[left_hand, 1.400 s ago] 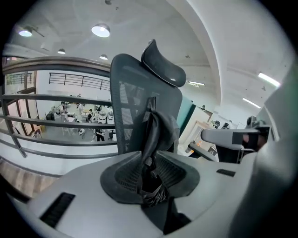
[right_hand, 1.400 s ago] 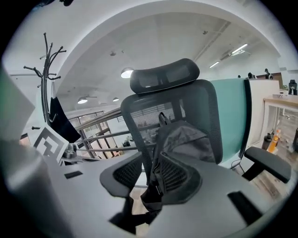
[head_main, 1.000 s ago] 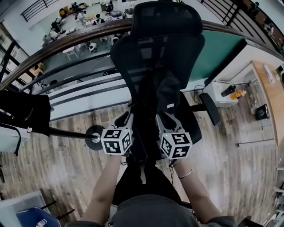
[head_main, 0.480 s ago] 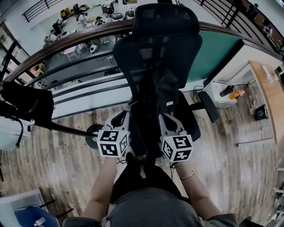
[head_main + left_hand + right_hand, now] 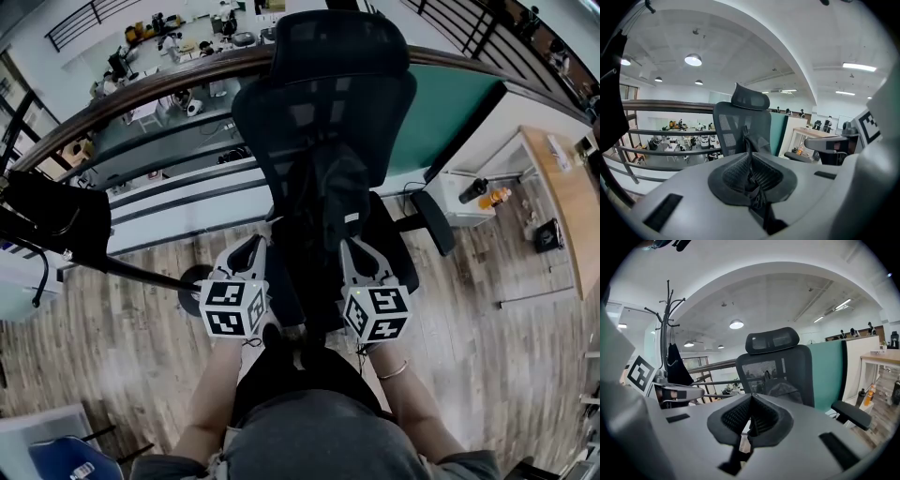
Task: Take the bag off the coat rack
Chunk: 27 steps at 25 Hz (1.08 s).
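A black bag (image 5: pixel 328 202) rests on the seat of a black mesh office chair (image 5: pixel 328 84), against its backrest. My left gripper (image 5: pixel 272 246) is at the bag's lower left side. Its pads (image 5: pixel 751 176) are shut on a black strap that runs up to the bag (image 5: pixel 755 143). At the bag's lower right side my right gripper (image 5: pixel 349 246) has its pads (image 5: pixel 751 416) closed together, and I cannot make out a strap between them. The bag (image 5: pixel 785 389) shows just beyond them. A loose strap end (image 5: pixel 302 354) hangs between my hands.
The coat rack (image 5: pixel 141 274) stands to the left with a dark garment (image 5: pixel 56 220) hanging on it, and it also shows in the right gripper view (image 5: pixel 665 310). A railing (image 5: pixel 169 89) runs behind the chair. A desk (image 5: pixel 562 197) with bottles (image 5: pixel 492 195) is at the right.
Both grippers have drawn back a little toward me beside the bag. The marker cubes sit lower in the head view.
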Tool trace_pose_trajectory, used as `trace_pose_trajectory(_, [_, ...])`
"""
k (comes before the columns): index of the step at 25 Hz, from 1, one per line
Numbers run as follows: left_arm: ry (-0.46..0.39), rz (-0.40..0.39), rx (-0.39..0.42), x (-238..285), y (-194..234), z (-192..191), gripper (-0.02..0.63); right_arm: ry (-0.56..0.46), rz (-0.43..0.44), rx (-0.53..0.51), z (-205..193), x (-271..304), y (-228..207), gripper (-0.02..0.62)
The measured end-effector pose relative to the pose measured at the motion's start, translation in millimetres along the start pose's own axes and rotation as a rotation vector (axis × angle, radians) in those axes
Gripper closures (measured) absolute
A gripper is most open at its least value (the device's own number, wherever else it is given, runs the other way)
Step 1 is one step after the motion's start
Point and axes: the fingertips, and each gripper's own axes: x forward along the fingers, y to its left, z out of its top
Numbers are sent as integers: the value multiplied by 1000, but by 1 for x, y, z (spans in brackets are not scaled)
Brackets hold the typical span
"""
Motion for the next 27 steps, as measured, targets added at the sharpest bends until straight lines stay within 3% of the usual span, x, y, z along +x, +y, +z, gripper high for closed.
trace_pose_trajectory(27, [19, 52, -35, 8, -13, -7, 569, 48, 84, -44, -9, 4, -10, 594])
